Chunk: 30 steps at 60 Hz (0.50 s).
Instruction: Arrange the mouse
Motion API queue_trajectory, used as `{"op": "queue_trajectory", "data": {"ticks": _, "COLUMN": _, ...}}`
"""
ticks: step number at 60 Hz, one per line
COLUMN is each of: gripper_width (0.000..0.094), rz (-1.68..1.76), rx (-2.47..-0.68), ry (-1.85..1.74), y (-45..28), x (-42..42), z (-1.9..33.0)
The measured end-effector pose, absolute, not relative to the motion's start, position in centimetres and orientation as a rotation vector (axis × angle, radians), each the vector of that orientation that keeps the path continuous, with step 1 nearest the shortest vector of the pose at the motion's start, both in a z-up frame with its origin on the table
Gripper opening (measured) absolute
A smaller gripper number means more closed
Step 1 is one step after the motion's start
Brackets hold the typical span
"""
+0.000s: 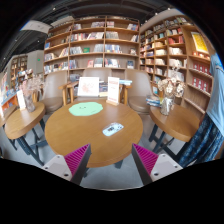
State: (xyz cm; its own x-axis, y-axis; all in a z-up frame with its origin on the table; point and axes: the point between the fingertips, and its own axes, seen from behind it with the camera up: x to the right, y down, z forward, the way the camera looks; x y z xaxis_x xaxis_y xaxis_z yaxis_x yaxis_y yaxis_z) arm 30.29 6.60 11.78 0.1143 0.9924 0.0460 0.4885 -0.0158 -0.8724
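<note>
A round wooden table (pixel 70 135) stands ahead of my gripper (pixel 111 160). On it lies a green oval mouse pad (pixel 85 109) toward the far side. To its right, nearer me, rests a small grey-white mouse (pixel 113 128). Both magenta pads (pixel 77 157) show at either side, spread wide apart with nothing between them. The mouse sits beyond the fingers, above the gap.
Two chairs (pixel 88 88) stand behind the round table. Another wooden table (pixel 22 118) is at the left and one at the right (pixel 178 122) with small objects on it. Bookshelves (pixel 105 45) line the back and right walls. Grey floor lies just ahead.
</note>
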Motion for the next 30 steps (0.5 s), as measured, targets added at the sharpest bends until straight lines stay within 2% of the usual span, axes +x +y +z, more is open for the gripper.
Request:
{"op": "queue_trajectory", "data": {"ticks": 1, "gripper_width": 0.0846, "rz": 0.822, "rx": -1.610, "ry": -1.483, "y": 7.6, "x": 30.7, "z": 10.4}}
{"op": "queue_trajectory", "data": {"ticks": 8, "gripper_width": 0.0849, "rz": 0.832, "rx": -1.627, "ry": -1.494, "y": 7.5, "x": 29.9, "z": 9.1}}
{"op": "queue_trajectory", "data": {"ticks": 17, "gripper_width": 0.0845, "rz": 0.841, "rx": -1.630, "ry": -1.513, "y": 8.4, "x": 25.5, "z": 4.7}}
{"op": "queue_trajectory", "data": {"ticks": 23, "gripper_width": 0.0846, "rz": 0.840, "rx": -1.638, "ry": -1.523, "y": 8.2, "x": 23.3, "z": 4.0}}
{"op": "queue_trajectory", "data": {"ticks": 26, "gripper_width": 0.0846, "rz": 0.844, "rx": -1.640, "ry": -1.529, "y": 8.6, "x": 22.4, "z": 2.6}}
{"op": "queue_trajectory", "data": {"ticks": 27, "gripper_width": 0.0846, "rz": 0.839, "rx": -1.646, "ry": -1.532, "y": 8.2, "x": 22.1, "z": 3.2}}
{"op": "queue_trajectory", "data": {"ticks": 30, "gripper_width": 0.0846, "rz": 0.830, "rx": -1.649, "ry": -1.537, "y": 8.7, "x": 21.3, "z": 1.7}}
